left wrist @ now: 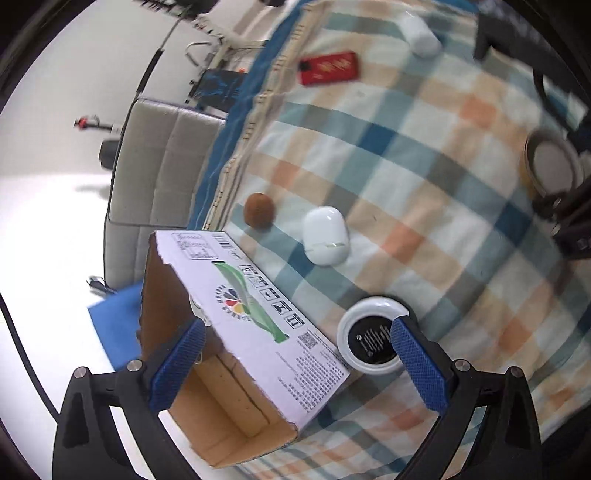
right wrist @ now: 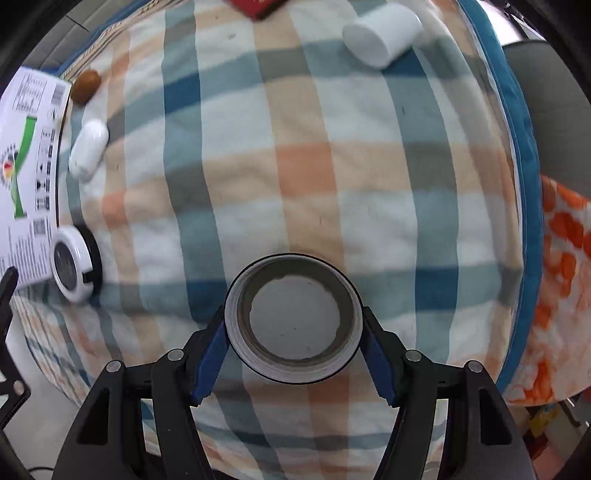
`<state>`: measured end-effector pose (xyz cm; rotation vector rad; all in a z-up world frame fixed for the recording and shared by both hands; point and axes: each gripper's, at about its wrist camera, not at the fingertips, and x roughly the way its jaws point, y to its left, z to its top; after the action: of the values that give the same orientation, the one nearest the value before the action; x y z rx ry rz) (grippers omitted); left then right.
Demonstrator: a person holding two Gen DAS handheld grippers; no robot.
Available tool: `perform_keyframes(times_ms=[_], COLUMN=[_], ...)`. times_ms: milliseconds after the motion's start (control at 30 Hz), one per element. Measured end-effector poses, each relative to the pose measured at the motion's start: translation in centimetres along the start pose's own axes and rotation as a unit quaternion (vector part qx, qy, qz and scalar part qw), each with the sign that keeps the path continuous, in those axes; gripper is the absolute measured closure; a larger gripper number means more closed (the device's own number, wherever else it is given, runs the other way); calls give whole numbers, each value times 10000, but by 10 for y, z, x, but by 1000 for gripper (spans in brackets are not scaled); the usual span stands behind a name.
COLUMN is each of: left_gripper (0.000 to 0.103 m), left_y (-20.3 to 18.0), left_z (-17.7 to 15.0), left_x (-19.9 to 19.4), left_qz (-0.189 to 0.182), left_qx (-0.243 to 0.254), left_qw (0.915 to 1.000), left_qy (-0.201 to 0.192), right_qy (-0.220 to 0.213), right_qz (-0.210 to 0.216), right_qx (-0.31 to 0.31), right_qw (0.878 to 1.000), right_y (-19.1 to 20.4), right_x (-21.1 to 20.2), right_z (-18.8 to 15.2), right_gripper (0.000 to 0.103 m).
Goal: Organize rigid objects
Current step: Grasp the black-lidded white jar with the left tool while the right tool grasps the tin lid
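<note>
My left gripper (left wrist: 295,363) is open, straddling the near wall of an open cardboard box (left wrist: 236,332) at the bed's edge. A round black-and-white tin (left wrist: 371,338) lies just beside its right finger. A white oval case (left wrist: 325,236) and a brown ball (left wrist: 258,210) lie beyond the box. My right gripper (right wrist: 293,350) is shut on an open metal can (right wrist: 293,319), held above the plaid blanket (right wrist: 295,166). The can also shows in the left wrist view (left wrist: 552,166). The box (right wrist: 26,166), tin (right wrist: 72,264), case (right wrist: 88,147) and ball (right wrist: 85,86) lie at the left.
A red flat box (left wrist: 328,68) and a white cylinder (left wrist: 421,33) lie at the blanket's far side; the cylinder also shows in the right wrist view (right wrist: 382,33). A grey cushioned seat (left wrist: 162,162) stands beside the bed. An orange-patterned cloth (right wrist: 557,295) hangs at the right.
</note>
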<state>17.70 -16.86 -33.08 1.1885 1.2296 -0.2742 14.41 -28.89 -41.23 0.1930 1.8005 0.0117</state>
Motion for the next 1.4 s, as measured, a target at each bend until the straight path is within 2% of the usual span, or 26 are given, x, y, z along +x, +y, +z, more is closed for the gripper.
perform_keyframes(times_ms=[133, 300, 467, 500, 567, 633, 733, 900, 1000, 1133, 1233, 1300, 1333, 1400], left_gripper=[0, 0, 0, 0, 0, 0, 0, 0, 0, 0, 0, 10, 28, 28], left_y=[-24, -46, -46, -44, -39, -36, -39, -34, -36, -48, -54, -55, -54, -52], left_z=[1, -2, 1, 2, 5, 6, 3, 8, 8, 2, 0, 0, 0, 2], left_x=[17, 50, 59, 61, 59, 58, 65, 71, 69, 78, 89, 92, 93, 93], left_qz=[205, 533, 506, 544, 627, 550, 441, 151, -201, -449, -286, -463, -714, -801], left_qx=[603, 1274, 1367, 1374, 1430, 1477, 1789, 1902, 2055, 2289, 2274, 2150, 2016, 1793], left_qw=[9976, 9883, 9865, 9860, 9846, 9840, 9778, 9747, 9691, 9600, 9606, 9621, 9625, 9668], left_qy=[269, 654, 751, 774, 785, 837, 1000, 1161, 1351, 1549, 1571, 1610, 1670, 1634], right_qy=[42, 53, 52, 66, 70, 65, 62, 90, 85, 70, 63, 56, 51, 33], right_qz=[63, 71, 57, 59, 56, 37, 15, -15, 8, 30, 52, 53, 51, 39], right_qx=[53, 53, 43, 41, 19, -10, -71, -100, -107, -105, -84, -94, -100, -119], right_qw=[10000, 9999, 10000, 10000, 10000, 10000, 10000, 9999, 9999, 9999, 9999, 9999, 9999, 9999], right_y=[-3, -7, -13, -12, -9, -7, 0, 10, 13, 15, 15, 15, 14, 12], right_x=[9, 16, 14, 8, 7, 8, 10, 15, 15, 15, 13, 11, 10, 8], right_z=[-17, -32, -32, -17, -12, -12, -13, -10, -10, -11, -12, -13, -13, -15], right_gripper=[34, 34, 34, 34, 34, 34, 34, 34, 34, 34, 34, 34, 34, 34])
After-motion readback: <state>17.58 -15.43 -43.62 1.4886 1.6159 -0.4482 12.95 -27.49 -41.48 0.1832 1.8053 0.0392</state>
